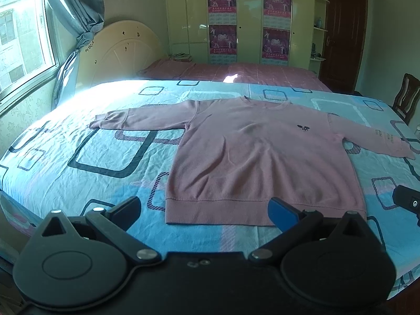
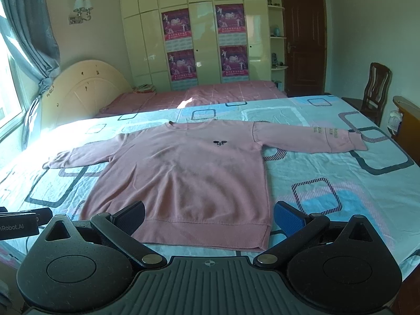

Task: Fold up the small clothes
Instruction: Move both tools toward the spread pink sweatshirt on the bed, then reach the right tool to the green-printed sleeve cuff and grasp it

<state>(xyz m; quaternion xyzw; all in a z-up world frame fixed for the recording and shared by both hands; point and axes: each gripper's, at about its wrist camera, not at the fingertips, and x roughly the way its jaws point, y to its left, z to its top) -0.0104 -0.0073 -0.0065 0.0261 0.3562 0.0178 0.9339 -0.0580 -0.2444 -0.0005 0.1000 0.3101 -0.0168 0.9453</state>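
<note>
A pink long-sleeved sweatshirt [image 1: 252, 155] [image 2: 189, 178] lies flat and face up on the bed, both sleeves spread out sideways, its hem nearest me. A small dark logo sits on its chest. My left gripper [image 1: 207, 211] hovers open just in front of the hem, its fingers straddling the hem's left and middle part without touching it. My right gripper [image 2: 210, 214] is open too, fingers wide on either side of the hem's right half. Nothing is held by either one. The right gripper's edge [image 1: 407, 200] shows in the left wrist view.
The bed [image 1: 78, 141] [image 2: 328, 183] has a light blue sheet with square patterns. Behind it stands a second bed with a pink cover [image 1: 236, 72], a cream headboard [image 1: 118, 50], wardrobes with posters, a brown door and a wooden chair [image 2: 375, 89]. A window with curtains is at left.
</note>
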